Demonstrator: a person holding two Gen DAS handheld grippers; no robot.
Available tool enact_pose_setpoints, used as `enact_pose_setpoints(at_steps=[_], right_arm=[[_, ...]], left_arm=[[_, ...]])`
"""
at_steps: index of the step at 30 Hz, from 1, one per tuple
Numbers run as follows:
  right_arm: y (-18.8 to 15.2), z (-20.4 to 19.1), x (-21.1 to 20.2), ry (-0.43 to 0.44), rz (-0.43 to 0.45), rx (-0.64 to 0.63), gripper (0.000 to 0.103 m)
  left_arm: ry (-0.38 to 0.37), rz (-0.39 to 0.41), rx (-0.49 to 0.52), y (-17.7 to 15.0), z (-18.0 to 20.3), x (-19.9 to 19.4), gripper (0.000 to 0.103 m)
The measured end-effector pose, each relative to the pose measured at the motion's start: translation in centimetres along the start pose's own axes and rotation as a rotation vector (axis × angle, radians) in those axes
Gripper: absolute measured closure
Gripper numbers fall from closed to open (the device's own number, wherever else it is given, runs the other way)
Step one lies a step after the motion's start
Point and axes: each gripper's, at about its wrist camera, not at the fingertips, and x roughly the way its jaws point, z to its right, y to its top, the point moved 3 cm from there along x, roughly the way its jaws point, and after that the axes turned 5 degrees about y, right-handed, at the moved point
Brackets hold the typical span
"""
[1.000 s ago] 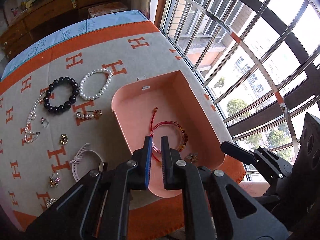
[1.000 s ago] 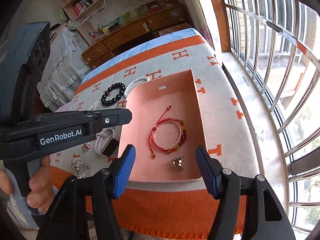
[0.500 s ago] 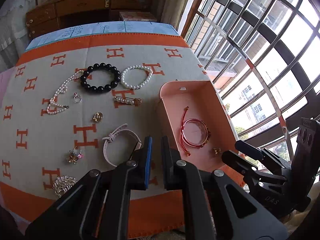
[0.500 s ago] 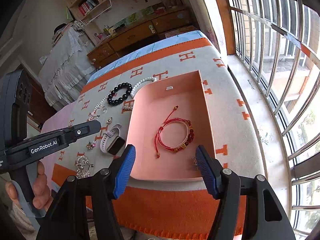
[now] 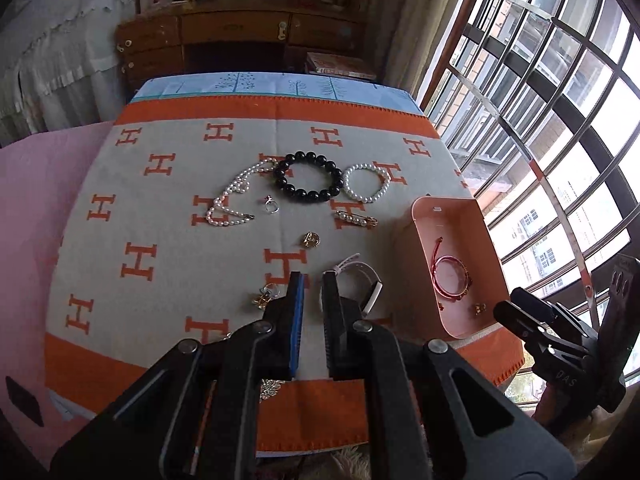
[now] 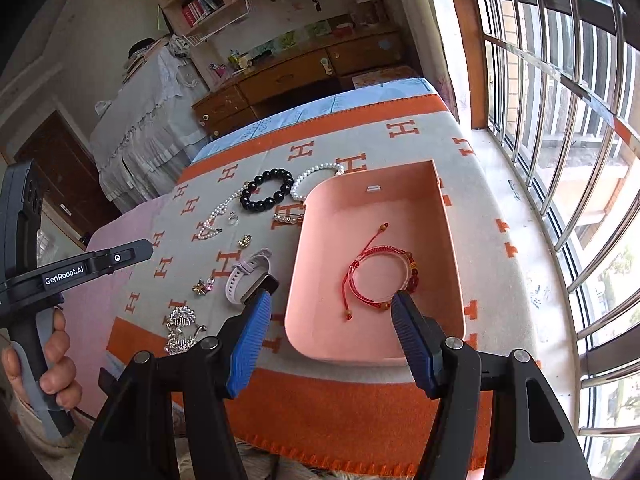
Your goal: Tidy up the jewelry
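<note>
A pink tray (image 5: 452, 208) (image 6: 372, 172) sits on the right of the orange-and-grey cloth. It holds a red string bracelet (image 5: 450, 280) (image 6: 376, 276) and a small gold piece (image 5: 479, 309). Left of the tray lie a black bead bracelet (image 5: 308, 178), a pearl bracelet (image 5: 366, 182), a pearl necklace (image 5: 232, 204), a ring (image 5: 272, 208), a pearl pin (image 5: 356, 219), a gold charm (image 5: 311, 239) and a white watch (image 5: 360, 280) (image 6: 248, 276). My left gripper (image 5: 314, 280) hovers shut and empty above the cloth beside the watch. My right gripper (image 6: 332, 300) hangs open over the tray's near edge.
A gold flower earring (image 5: 264, 296) and a silver brooch (image 6: 182, 330) lie near the cloth's front edge. A hand (image 6: 52, 360) grips the left tool's handle. Barred windows (image 6: 560, 120) run along the right; a wooden cabinet (image 5: 240, 40) stands behind the table.
My left gripper has swung left from above the tray to above the cloth by the white watch, rising and staying shut. The right gripper lifted back slightly, still open.
</note>
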Motion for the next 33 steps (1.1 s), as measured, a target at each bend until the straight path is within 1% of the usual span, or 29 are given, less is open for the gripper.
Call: enact_pose_setpoints(at_steps=[2, 7, 14, 16, 19, 20, 21, 22, 23, 24, 26, 31, 33], right_arm=[[0.3, -1.3, -0.1, -0.003, 0.006, -0.038, 0.039], [0.9, -5.5, -0.1, -0.019, 0.027, -0.158, 0.039], [0.8, -11.2, 0.3, -0.027, 0.039, -0.293, 0.039], [0.5, -12.3, 0.7, -0.028, 0.033, -0.311, 0.034], [0.2, -13.3, 1.2, -0.024, 0.019, -0.317, 0.033], [0.0, -13.5, 1.5, -0.024, 0.012, -0.317, 0.033], [-0.1, -13.8, 1.7, -0.024, 0.006, -0.315, 0.033], [-0.2, -13.7, 1.9, -0.022, 0.0, -0.313, 0.033], [-0.3, -13.7, 2.1, -0.021, -0.006, -0.31, 0.033], [-0.5, -13.7, 2.4, -0.019, -0.013, -0.308, 0.033], [-0.6, -13.8, 3.1, -0.019, -0.028, -0.304, 0.033], [-0.9, -13.1, 4.0, -0.015, -0.053, -0.296, 0.033], [-1.0, -12.9, 4.3, -0.016, -0.059, -0.295, 0.033]], left_arm=[[0.004, 0.008, -0.021, 0.0, -1.5, -1.0, 0.096], [0.044, 0.024, -0.052, -0.8, -4.5, -2.6, 0.096], [0.004, 0.02, -0.036, -2.5, -6.2, -3.2, 0.096], [-0.016, 0.0, -0.03, -2.8, -6.3, -2.7, 0.096], [-0.065, -0.053, -0.02, -3.6, -6.4, -1.5, 0.095], [-0.08, -0.076, -0.019, -4.0, -6.5, -1.0, 0.09], [-0.093, -0.095, -0.015, -4.5, -6.5, -0.4, 0.076], [-0.105, -0.115, -0.01, -4.9, -6.5, 0.2, 0.066], [-0.117, -0.132, -0.007, -5.3, -6.4, 0.9, 0.045], [-0.129, -0.145, -0.007, -5.7, -6.4, 1.6, 0.038], [-0.135, -0.173, -0.01, -6.5, -6.4, 2.8, 0.038], [-0.085, -0.22, -0.013, -7.7, -7.0, 5.6, 0.039], [-0.07, -0.233, -0.026, -8.1, -7.3, 6.4, 0.046]])
